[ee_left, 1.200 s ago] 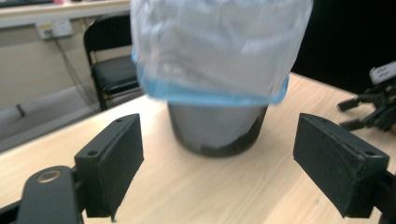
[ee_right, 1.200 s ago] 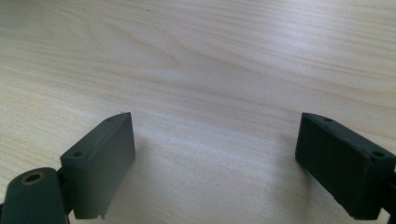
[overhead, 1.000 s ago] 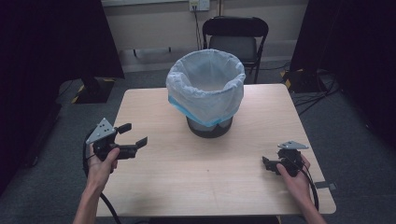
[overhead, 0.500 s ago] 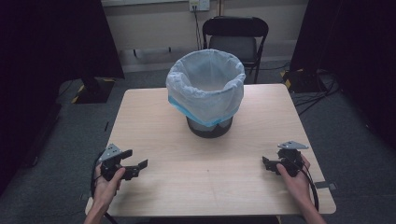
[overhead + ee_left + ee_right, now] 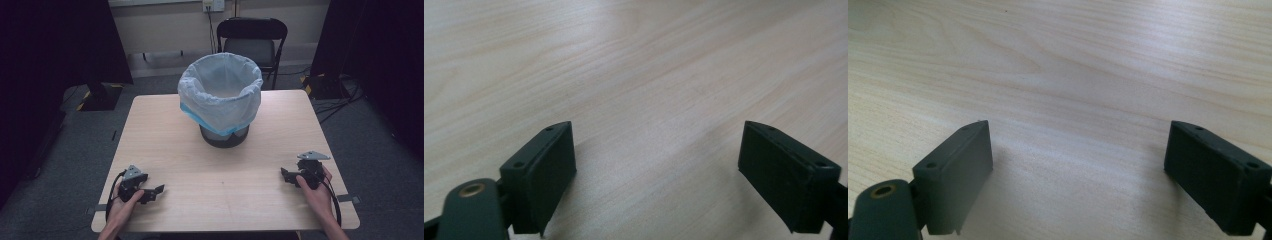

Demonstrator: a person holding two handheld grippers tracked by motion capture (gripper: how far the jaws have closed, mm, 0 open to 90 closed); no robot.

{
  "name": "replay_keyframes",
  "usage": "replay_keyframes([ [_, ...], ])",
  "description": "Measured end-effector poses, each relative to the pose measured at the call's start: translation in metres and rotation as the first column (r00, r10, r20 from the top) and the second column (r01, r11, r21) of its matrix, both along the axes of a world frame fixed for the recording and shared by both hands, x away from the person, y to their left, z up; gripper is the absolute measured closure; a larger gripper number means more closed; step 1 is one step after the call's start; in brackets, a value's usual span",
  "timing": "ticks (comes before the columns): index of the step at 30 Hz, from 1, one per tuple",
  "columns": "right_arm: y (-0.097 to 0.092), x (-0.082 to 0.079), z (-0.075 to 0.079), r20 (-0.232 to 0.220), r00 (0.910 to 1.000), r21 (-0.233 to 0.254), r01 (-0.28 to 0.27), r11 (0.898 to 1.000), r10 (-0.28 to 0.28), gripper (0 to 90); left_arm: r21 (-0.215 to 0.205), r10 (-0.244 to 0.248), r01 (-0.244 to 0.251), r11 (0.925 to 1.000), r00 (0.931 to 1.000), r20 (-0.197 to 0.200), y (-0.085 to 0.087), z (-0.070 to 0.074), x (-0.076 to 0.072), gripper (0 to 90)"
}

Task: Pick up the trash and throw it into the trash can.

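- The left claw (image 5: 150,192) rests low on the near left corner of the pale wooden surface (image 5: 165,135), held in the person's left hand (image 5: 121,207); in the left gripper view its two black jaws stand wide apart with nothing but bare wood grain between them.
- The right claw (image 5: 289,176) sits at the near right edge of the surface, gripped by the right hand (image 5: 316,189); the right gripper view shows its jaws spread just as wide, also holding nothing.
- The round dark waste bin lined with a translucent white-and-blue plastic bag (image 5: 221,102) stands upright toward the far middle of the surface, well apart from both claws. The bag's rim is folded over the bin's edge and hangs down its sides; the bin's dark base shows below.
- A black folding chair (image 5: 251,42) stands behind the surface, beyond the bin.
- Judging by the layout, the work concerns the bin and its liner, and this looks like a resting or ready pose, with neither claw on the bag.
- A next move would likely call for both claws to travel forward and inward to the bag's rim, one on each side, and to close on the thin plastic without dragging the light bin across the surface.
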State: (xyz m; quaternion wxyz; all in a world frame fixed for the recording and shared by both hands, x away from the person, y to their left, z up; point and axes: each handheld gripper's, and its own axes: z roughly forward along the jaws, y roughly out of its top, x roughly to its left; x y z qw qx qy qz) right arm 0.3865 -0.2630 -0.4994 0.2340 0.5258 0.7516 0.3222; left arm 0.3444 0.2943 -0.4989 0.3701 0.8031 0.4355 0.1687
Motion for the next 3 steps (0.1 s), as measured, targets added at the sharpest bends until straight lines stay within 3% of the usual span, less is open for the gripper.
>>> replay_keyframes([
  [3,0.0000,0.0001,0.0000,0.001,1.0000,0.000,-0.001,1.000,0.001,11.2,0.037,0.006,-0.007,0.9993,0.9998,0.019,-0.0048,-0.0015,-0.0017,14.9],
])
